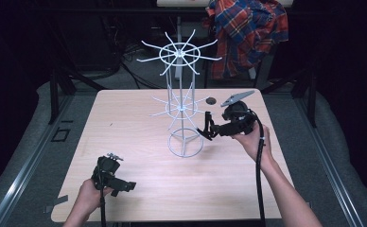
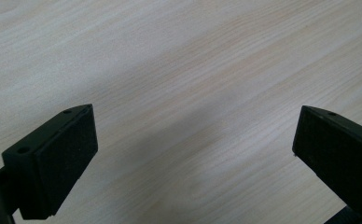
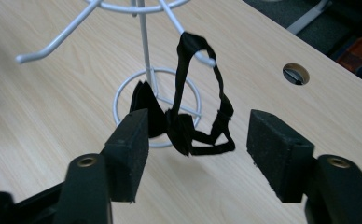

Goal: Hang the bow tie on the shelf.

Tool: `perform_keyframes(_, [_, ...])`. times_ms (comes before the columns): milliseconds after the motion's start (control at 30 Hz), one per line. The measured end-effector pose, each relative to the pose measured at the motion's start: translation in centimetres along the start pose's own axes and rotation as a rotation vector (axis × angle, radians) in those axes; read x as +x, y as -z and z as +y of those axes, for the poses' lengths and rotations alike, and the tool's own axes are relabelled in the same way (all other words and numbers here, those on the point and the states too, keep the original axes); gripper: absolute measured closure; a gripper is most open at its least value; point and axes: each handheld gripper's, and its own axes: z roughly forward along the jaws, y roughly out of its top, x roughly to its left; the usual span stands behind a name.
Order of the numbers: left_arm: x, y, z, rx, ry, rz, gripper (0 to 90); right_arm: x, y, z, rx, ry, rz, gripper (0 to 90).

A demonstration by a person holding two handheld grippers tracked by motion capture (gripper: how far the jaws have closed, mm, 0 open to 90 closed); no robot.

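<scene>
A white wire hook rack (image 1: 179, 106) stands on the wooden table (image 1: 134, 127), a little right of centre. A black bow tie with its strap (image 3: 181, 126) hangs from a lower hook tip of the rack (image 3: 144, 56). In the high view the bow tie (image 1: 206, 118) dangles at the rack's right side. My right gripper (image 3: 202, 140) is open, its jaws on either side of the hanging bow, the left jaw close against one wing. From above, the right gripper (image 1: 210, 131) points left at the rack. My left gripper (image 1: 126, 187) lies open near the table's front left, over bare wood (image 2: 193, 135).
A round cable hole (image 1: 211, 100) is in the table behind the right gripper, also seen as the hole (image 3: 295, 73). A plaid shirt (image 1: 248, 28) hangs behind the table. Dark frames and cables stand at the back; grey floor surrounds the table.
</scene>
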Motion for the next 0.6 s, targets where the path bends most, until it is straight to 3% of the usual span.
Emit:
perform_keyframes(367, [0.0,-0.2,0.1,0.001,0.005,0.001,0.1,0.0,1.4,-1.9,0.056,0.018,0.006,19.4])
perform_keyframes(600, [0.0,-0.3,0.0,0.004,0.01,0.002,0.0,-0.7,2.5,-3.8,0.091,0.004,0.002,14.4])
